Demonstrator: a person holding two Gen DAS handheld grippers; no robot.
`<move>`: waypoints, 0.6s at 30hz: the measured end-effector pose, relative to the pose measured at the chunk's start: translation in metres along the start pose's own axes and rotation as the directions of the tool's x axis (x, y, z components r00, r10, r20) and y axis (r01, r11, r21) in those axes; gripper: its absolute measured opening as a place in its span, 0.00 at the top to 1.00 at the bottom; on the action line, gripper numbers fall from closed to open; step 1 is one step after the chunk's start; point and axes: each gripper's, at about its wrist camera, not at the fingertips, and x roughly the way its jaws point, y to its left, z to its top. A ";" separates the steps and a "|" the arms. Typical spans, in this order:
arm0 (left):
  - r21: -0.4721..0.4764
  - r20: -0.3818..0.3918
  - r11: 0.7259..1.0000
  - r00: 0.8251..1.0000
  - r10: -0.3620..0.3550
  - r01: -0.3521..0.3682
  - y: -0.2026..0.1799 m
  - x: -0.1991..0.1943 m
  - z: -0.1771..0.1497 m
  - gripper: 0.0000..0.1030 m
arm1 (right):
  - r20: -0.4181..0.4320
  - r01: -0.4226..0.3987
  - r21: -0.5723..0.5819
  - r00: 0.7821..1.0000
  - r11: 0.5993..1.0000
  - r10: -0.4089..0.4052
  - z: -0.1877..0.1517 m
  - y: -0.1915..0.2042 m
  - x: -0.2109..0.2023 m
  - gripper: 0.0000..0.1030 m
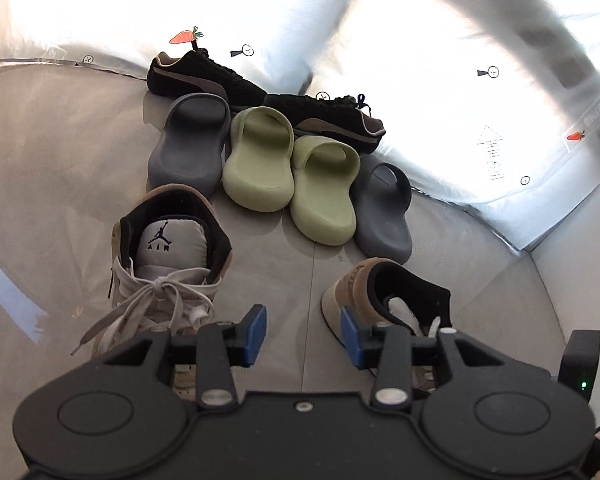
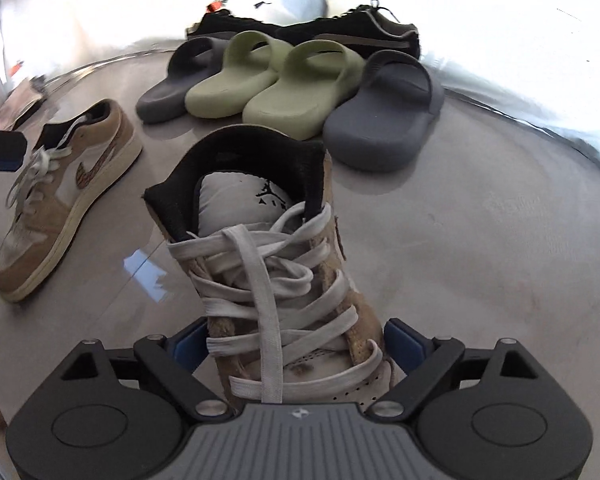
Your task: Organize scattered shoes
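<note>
The right gripper (image 2: pixel 296 342) has its blue pads on both sides of a tan sneaker (image 2: pixel 268 264), but I cannot tell if they press it. The left gripper (image 1: pixel 303 334) is spread, with nothing between its pads. Further on the grey floor (image 2: pixel 480 240), green slides (image 2: pixel 268 80) lie between grey slides (image 2: pixel 384 120), with black sneakers (image 2: pixel 340 28) behind them.

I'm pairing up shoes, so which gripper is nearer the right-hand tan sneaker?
Right. The right gripper has its jaws on either side of the right-hand tan sneaker, at its laced front. The left gripper is off to its left, open, by the other tan sneaker.
</note>
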 end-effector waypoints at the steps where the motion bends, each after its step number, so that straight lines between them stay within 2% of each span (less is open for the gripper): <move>1: 0.015 0.002 1.000 1.000 0.002 -0.002 0.003 0.000 0.002 0.59 | 0.001 0.002 0.016 1.000 1.000 -0.002 0.001 0.007 0.002 0.12; 5: 0.039 0.019 0.999 1.000 -0.002 0.002 0.017 -0.005 0.005 0.59 | -0.075 0.026 0.092 0.997 0.995 -0.020 0.019 0.052 0.014 0.12; 8: 0.021 0.032 1.000 0.999 -0.013 0.012 0.032 -0.011 0.007 0.59 | -0.099 -0.020 0.114 0.995 0.993 0.031 0.030 0.083 0.022 0.12; 13: -0.030 0.049 1.000 0.999 -0.001 0.003 0.065 -0.021 0.012 0.59 | -0.089 -0.189 0.088 0.976 0.978 0.197 0.035 0.126 0.029 0.12; 15: -0.043 0.055 0.999 0.998 0.007 -0.004 0.074 -0.025 0.014 0.59 | -0.056 -0.245 0.102 0.966 0.964 0.251 0.033 0.128 0.019 0.12; 18: -0.070 0.057 0.997 0.998 0.021 -0.017 0.091 -0.030 0.013 0.59 | 0.029 -0.263 0.146 0.965 0.954 0.261 0.028 0.116 0.000 0.12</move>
